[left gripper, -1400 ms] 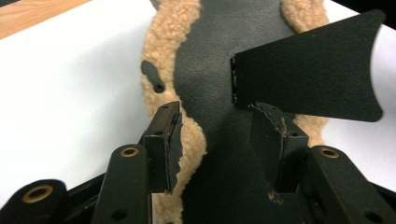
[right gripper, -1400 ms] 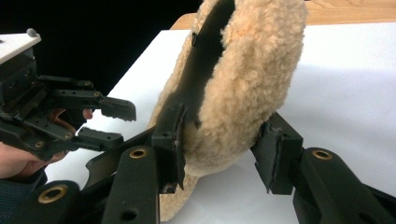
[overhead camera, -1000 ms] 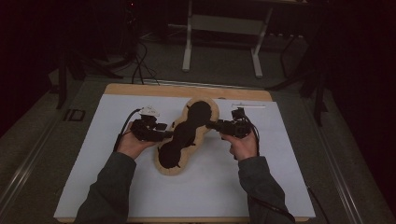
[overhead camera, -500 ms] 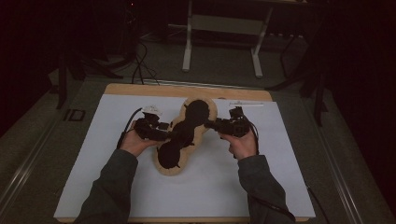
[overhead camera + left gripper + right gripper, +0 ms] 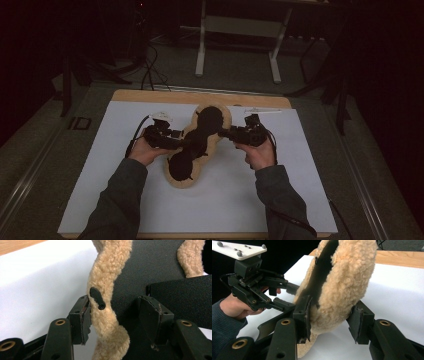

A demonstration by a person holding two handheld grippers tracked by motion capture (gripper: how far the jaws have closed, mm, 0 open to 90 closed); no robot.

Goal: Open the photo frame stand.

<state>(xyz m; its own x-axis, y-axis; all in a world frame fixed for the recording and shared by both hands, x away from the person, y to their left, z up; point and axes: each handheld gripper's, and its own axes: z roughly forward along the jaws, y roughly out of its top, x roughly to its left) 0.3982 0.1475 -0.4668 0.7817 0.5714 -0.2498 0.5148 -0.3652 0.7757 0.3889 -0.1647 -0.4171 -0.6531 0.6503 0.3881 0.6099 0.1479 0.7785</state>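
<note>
**Re-gripping the fleece edge**

High view: the tan fleece-trimmed black peanut-shaped pad [image 5: 197, 145] lies mid-sheet on the white table cover [image 5: 100, 165], between both grippers.

Left gripper view: the left gripper [image 5: 117, 315] has just been opening; its jaws are spread around the pad's fleece rim and should close squarely there.

Right gripper view: the right gripper [image 5: 332, 317] pinches the pad's raised lobe; best kept steady.

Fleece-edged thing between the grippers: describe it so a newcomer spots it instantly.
On the white sheet covering the wooden table, look mid-table between the person's two hands. The fleece-edged piece lies there: a long, wavy, peanut-like shape, black in the middle with a curly tan border, and the sheet's sole soft item.
</note>
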